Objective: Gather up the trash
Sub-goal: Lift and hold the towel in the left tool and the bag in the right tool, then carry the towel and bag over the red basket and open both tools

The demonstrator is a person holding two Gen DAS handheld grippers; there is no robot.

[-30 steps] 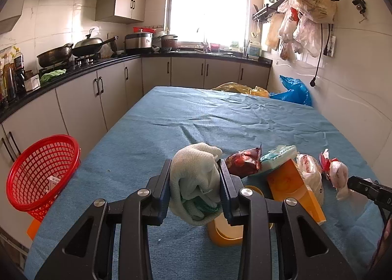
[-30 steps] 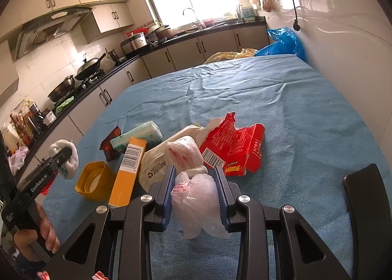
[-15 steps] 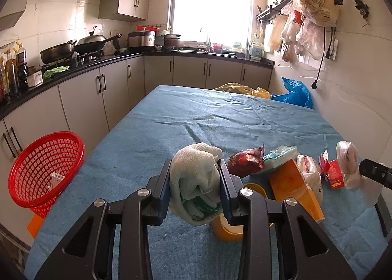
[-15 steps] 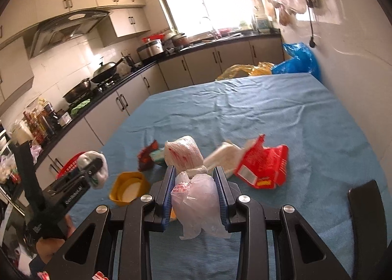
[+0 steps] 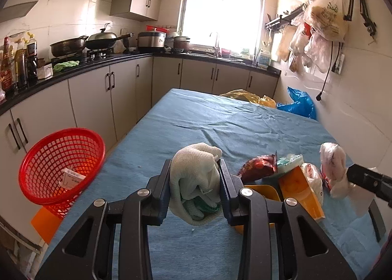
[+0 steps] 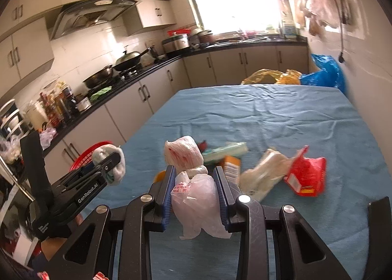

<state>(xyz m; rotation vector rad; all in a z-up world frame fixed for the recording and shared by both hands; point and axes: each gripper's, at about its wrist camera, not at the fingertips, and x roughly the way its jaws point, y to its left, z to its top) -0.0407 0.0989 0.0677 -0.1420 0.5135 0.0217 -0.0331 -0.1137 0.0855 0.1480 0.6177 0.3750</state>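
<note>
Nearest to us, our left gripper (image 5: 195,182) pinches a bunched whitish cloth (image 5: 194,177) with a green piece tucked in its folds, held clear above the blue tablecloth (image 5: 220,120). Our right gripper (image 6: 196,189) is clamped on a knotted clear plastic bag (image 6: 193,194) whose upper bulge shows red-stained contents; what is inside we cannot make out.

Just beyond the left gripper sits a yellow tub (image 5: 263,190), largely hidden behind the finger, so its contents stay unknown to us. Beside it lie an orange carton (image 5: 297,190), a dark red snack wrapper (image 5: 258,168) and a pale green packet (image 5: 289,160). In the right wrist view a crumpled whitish bag (image 6: 262,177) and a red wrapper (image 6: 306,176) lie near each other, both blurred.

Off the table's left edge stands a red mesh basket (image 5: 61,164), holding a small white box (image 5: 72,177); an orange object beneath it is cut off.

At the far end, a yellow bag (image 5: 247,96) and a blue bag (image 5: 300,106) sit half hidden past the table's edge. Pans (image 5: 85,43) rest on the stove.
</note>
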